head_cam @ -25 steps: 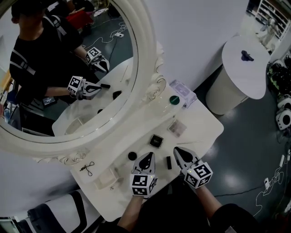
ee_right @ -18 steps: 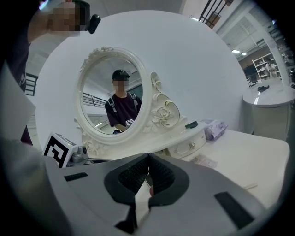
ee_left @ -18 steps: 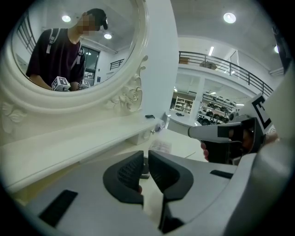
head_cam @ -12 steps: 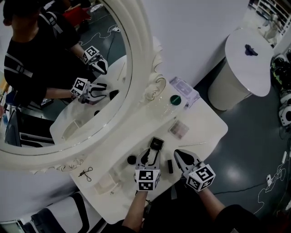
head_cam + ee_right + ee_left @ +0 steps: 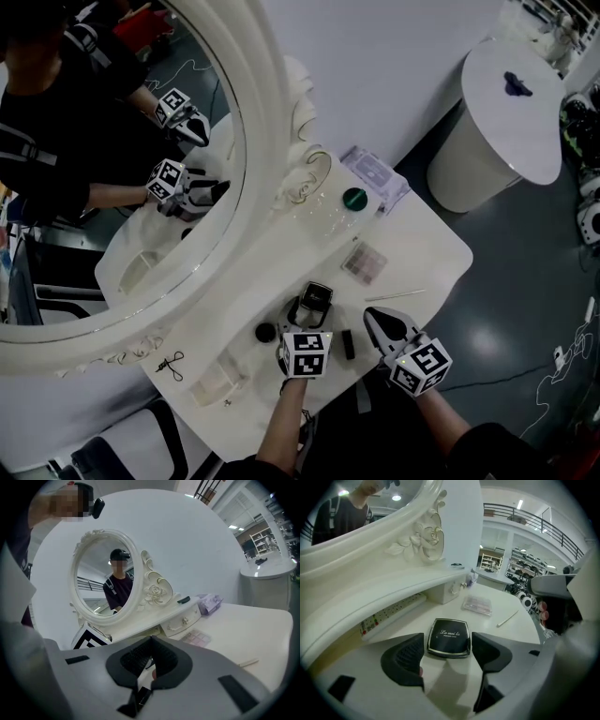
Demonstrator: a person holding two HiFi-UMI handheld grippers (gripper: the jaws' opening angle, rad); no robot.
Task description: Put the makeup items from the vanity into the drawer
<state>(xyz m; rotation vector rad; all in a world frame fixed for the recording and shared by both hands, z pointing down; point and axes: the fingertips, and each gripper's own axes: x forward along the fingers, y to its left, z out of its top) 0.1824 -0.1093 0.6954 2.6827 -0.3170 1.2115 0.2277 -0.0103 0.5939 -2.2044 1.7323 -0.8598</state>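
A black square compact point(image 5: 449, 637) lies flat on the white vanity top point(image 5: 422, 248). My left gripper point(image 5: 449, 649) reaches over it with its jaws opening; the compact's near half sits between the fingertips point(image 5: 408, 654), and no pad presses on it. In the head view the left gripper point(image 5: 306, 317) points at the compact point(image 5: 316, 296). My right gripper point(image 5: 379, 323) hovers to the right, shut with nothing in it, beside a small black tube point(image 5: 347, 344). In its own view the right gripper point(image 5: 151, 660) has its pads together.
A round black jar point(image 5: 265, 332), an eyeshadow palette point(image 5: 365, 262), a thin stick point(image 5: 394, 296) and a green lid point(image 5: 354, 198) lie on the top. A shallow open drawer or tray point(image 5: 212, 381) is at the left. The oval mirror point(image 5: 267, 178) stands behind; a round side table point(image 5: 511, 103) is far right.
My left gripper has moved forward to the compact and its jaws have gone from shut to wide apart. The right gripper has hardly moved.
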